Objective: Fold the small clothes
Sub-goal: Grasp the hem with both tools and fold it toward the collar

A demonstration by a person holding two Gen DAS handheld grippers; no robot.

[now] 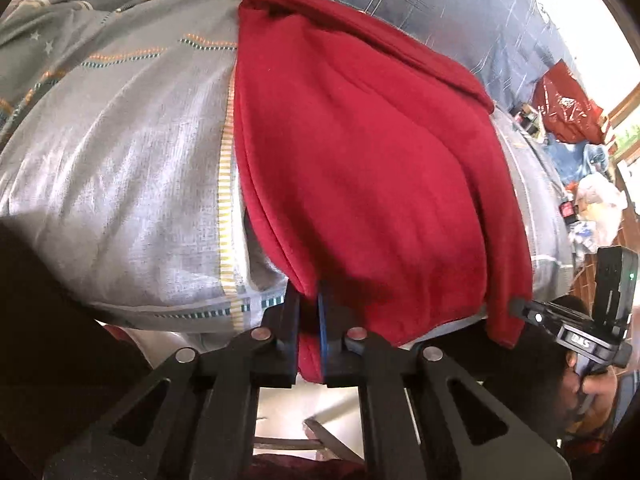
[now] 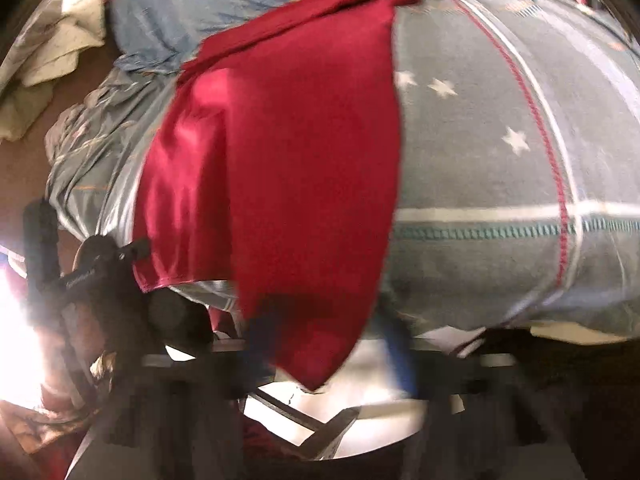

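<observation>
**A:** What's nearest in the left view?

**B:** The left gripper (image 1: 309, 322), its two jaws pressed together on the near corner of one red garment (image 1: 360, 152). The cloth bulges out below the pinch.

**A:** And the right one?

**B:** The right gripper (image 2: 320, 344) is blurred in its own view, so I hedge: its jaws seem closed on the other near corner, which hangs down in a point. In the left view it shows off to the right at the garment's edge, a hand behind it.

**A:** Where does the garment lie?

**B:** Spread over one grey bedcover (image 1: 120, 168) with stripes and three white stars (image 2: 515, 141), its near edge hanging over the side of the bed.

**A:** Farther back?

**B:** One blue checked cloth (image 1: 420, 4) beyond the garment's far end. At the far right, one red bag (image 1: 568, 104) among clutter.
</observation>
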